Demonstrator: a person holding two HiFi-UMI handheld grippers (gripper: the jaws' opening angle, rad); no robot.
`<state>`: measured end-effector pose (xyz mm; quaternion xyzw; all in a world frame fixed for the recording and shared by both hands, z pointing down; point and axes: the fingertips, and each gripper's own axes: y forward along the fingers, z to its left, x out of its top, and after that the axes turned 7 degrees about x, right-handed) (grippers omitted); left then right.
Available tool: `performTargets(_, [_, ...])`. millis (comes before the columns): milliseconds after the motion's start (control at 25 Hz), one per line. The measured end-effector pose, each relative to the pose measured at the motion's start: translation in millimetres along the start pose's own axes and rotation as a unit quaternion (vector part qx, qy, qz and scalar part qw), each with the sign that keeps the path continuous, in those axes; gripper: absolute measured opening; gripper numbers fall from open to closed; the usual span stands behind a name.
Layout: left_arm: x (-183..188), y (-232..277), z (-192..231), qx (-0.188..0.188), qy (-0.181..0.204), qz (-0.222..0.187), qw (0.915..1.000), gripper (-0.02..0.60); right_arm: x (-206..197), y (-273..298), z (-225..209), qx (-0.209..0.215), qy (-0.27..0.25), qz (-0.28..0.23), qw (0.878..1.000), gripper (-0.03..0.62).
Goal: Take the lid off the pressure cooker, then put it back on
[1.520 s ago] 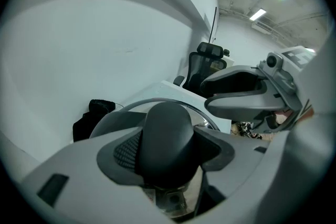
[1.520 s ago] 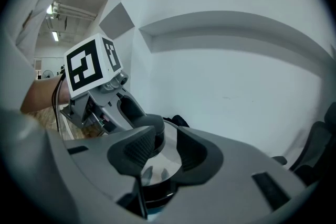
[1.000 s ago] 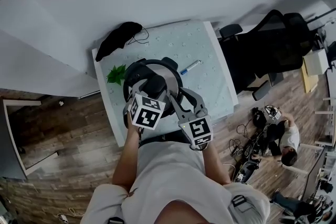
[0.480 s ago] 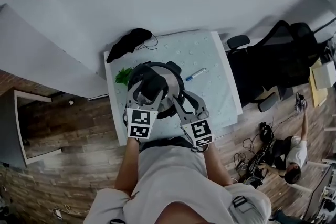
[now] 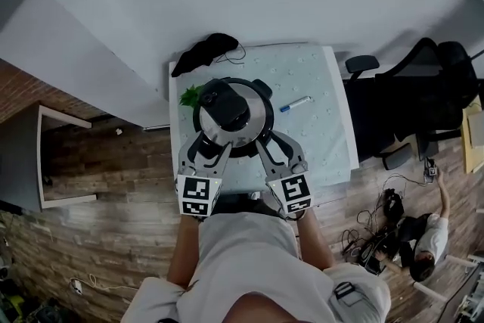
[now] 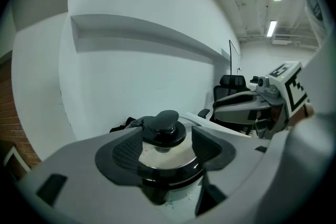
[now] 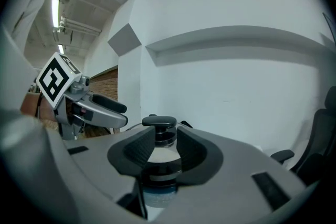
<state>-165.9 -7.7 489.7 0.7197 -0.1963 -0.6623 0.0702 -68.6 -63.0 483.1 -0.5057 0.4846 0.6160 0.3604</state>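
One pressure cooker [image 5: 262, 122] is sitting near the middle of the bench [image 5: 318, 87], its single lid [image 5: 242, 131] lying on top with the black knob [image 5: 225, 106] upward (so whatever is inside is hidden). Two tools are hovering just short of its near side: the left hand-held gripper [image 5: 212, 146] and the right hand-held gripper [image 5: 278, 147], both with jaws spread and holding nothing. A second ago they were reaching over the lid; now both are sitting back towards the person. One blue pen [image 5: 295, 104], one green sprig [image 5: 189, 96] and one dark cloth [image 5: 204, 51] are lying around the cooker.
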Motion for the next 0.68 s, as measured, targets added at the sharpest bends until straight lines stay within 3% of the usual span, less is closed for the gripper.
performTargets(440, [15,-16,-2,0.012,0.009,-0.041,0.9991,0.287,15,-9,13,0.001,-0.019,-0.017,1.0,0.129])
performTargets(680, [18,-13,0,0.016,0.011,-0.042,0.9989,0.285,20,-2,11,0.005,-0.025,-0.019,1.0,0.126])
